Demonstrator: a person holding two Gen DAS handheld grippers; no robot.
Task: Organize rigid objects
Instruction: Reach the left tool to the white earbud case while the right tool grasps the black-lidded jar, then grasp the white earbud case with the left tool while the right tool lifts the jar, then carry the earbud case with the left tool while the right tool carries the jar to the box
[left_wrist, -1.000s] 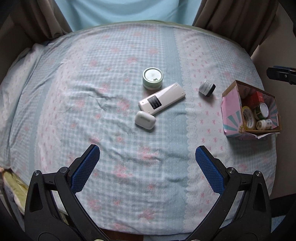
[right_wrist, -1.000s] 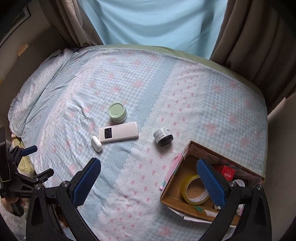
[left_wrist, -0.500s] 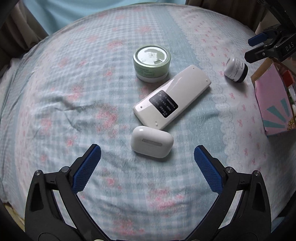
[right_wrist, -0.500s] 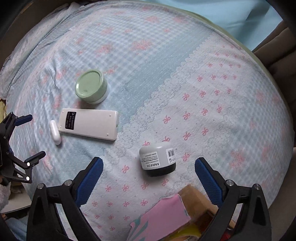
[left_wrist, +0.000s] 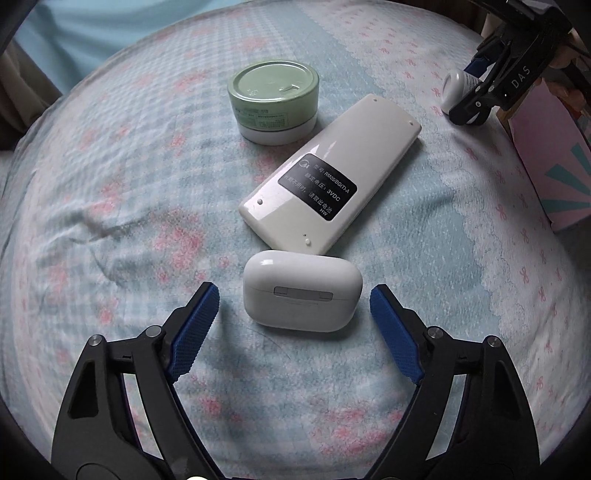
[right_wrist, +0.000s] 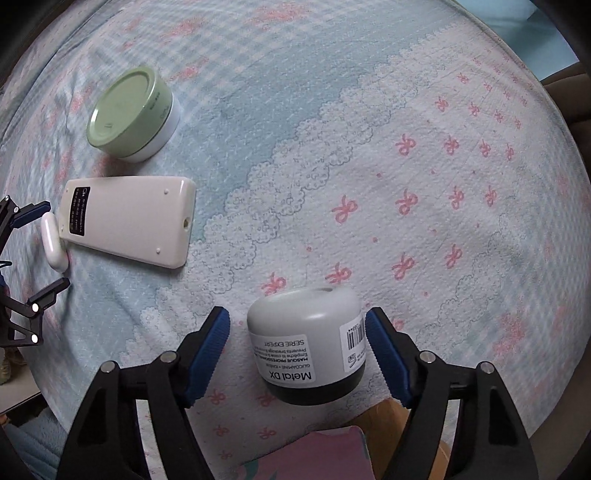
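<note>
A white earbud case (left_wrist: 301, 290) lies on the bed, between the open fingers of my left gripper (left_wrist: 295, 314), which do not touch it. A white remote (left_wrist: 330, 177) lies face down just beyond it, and a green-lidded tin (left_wrist: 273, 99) beyond that. My right gripper (right_wrist: 297, 341) is open around a grey and black jar labelled Metal DX (right_wrist: 310, 345) that stands upside down; the right pad is at its side. In the right wrist view the remote (right_wrist: 129, 218), tin (right_wrist: 133, 112) and earbud case (right_wrist: 53, 242) lie at the left.
A pink cardboard box (left_wrist: 550, 155) stands at the right of the bed, and its flap (right_wrist: 317, 454) shows below the jar. The checked bedspread (left_wrist: 110, 184) has shallow wrinkles. The other gripper shows in each view's edge.
Both grippers have dropped lower and moved forward: the left now brackets the earbud case, the right brackets the jar. Both stay open.
</note>
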